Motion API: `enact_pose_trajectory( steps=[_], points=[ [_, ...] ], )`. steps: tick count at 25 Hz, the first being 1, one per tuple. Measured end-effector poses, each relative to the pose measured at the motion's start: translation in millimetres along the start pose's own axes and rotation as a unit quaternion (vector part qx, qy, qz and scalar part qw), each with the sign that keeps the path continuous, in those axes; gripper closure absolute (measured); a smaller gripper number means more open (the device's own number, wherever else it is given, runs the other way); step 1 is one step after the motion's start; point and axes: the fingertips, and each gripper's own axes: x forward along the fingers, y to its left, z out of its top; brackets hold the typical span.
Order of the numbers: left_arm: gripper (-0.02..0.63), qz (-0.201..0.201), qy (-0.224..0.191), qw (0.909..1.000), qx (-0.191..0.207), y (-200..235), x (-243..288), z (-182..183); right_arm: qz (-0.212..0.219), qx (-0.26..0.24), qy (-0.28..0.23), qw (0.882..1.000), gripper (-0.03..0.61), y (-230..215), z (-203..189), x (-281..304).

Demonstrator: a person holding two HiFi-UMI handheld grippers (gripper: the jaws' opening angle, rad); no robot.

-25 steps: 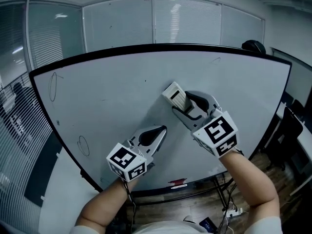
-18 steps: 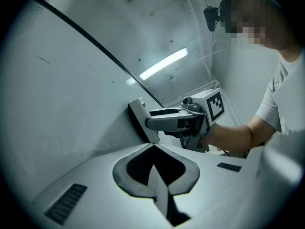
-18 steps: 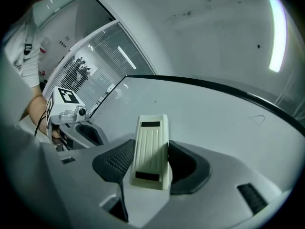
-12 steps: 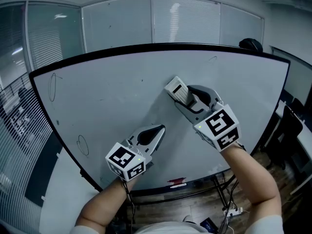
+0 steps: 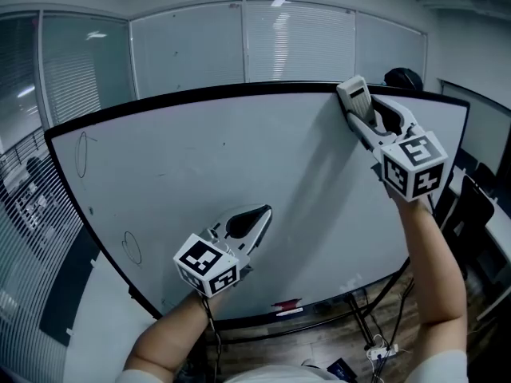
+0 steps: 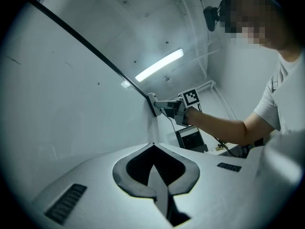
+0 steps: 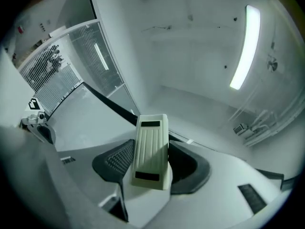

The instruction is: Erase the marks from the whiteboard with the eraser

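The whiteboard (image 5: 200,158) fills the head view; two thin oval pen marks, one (image 5: 81,155) high and one (image 5: 132,247) low, sit at its left side. My right gripper (image 5: 357,102) is shut on the cream ribbed eraser (image 5: 353,94), held against the board's top right edge by the black frame. In the right gripper view the eraser (image 7: 151,149) stands between both jaws. My left gripper (image 5: 257,214) is shut with nothing in it, low on the board's middle. In the left gripper view its jaws (image 6: 153,146) meet, and the right gripper (image 6: 177,109) shows far along the board.
A red marker (image 5: 287,305) lies on the ledge under the board. Glass partitions with blinds (image 5: 184,46) stand behind it. A dark office chair (image 5: 471,206) stands at the right; cables and a power strip (image 5: 382,348) lie on the floor by the board's stand.
My right gripper carried the eraser up and to the right, from the board's middle to its top right edge. The left gripper stayed where it was.
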Motion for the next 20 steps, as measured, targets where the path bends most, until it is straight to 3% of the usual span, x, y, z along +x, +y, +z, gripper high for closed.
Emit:
enact_pose_trajectory(
  steps=[4, 9, 13, 20],
  points=[
    [0.607, -0.002, 0.001, 1.0, 0.004, 3, 2, 1, -0.045, 0.026, -0.002, 0.999, 0.345, -38, -4, -9],
    [0.607, -0.001, 0.002, 1.0, 0.004, 5, 2, 2, -0.052, 0.031, -0.006, 0.998, 0.345, -34, 0, -9],
    [0.607, -0.001, 0.004, 1.0, 0.004, 5, -1, 1, -0.026, 0.021, -0.018, 0.999, 0.345, -5, 13, -1],
    [0.607, 0.007, 0.005, 1.0, 0.004, 4, -12, 2, 0.061, -0.012, -0.034, 0.997, 0.345, 86, 35, 20]
  ],
)
